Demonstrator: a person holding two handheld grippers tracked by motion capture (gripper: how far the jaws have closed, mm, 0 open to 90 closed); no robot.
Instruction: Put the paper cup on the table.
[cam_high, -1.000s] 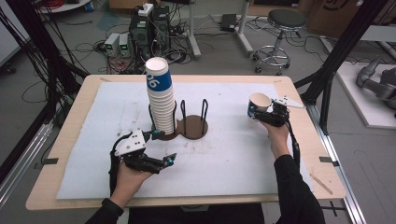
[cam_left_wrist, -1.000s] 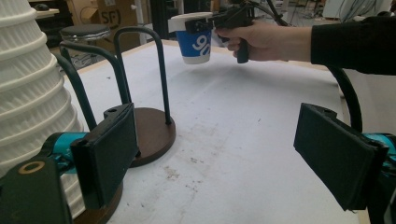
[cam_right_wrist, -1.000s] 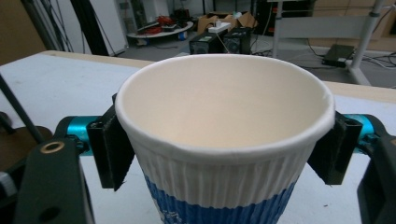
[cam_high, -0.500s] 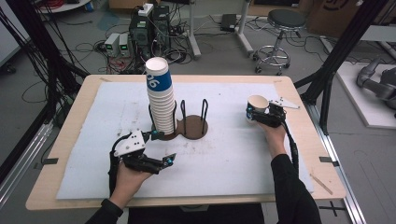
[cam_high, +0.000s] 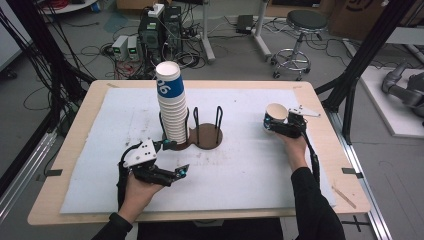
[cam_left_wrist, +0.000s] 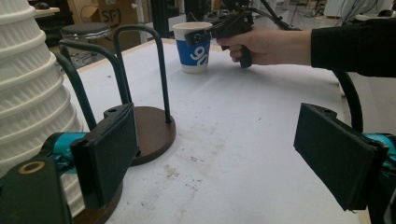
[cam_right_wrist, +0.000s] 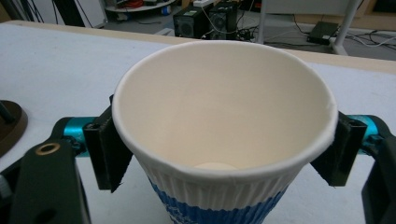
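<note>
One single paper cup (cam_right_wrist: 224, 140) stands upright between the right gripper (cam_high: 280, 126) jaws; one tall stack of cups (cam_high: 172, 107), too many to count, rises just beyond the left gripper (cam_high: 172, 159); one brown cup holder (cam_high: 202, 136) with two round bases stands beside that stack; two grippers in all; one white mat (cam_high: 240, 165) under both.

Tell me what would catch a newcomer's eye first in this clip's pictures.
Probably the tall stack of paper cups, standing in the left ring of a dark wire holder at mid-table. Next, the single blue-and-white cup upright on the white mat at the right, sitting between the right gripper's jaws, which have just been opening. The left gripper waits open and empty in front of the stack.
</note>
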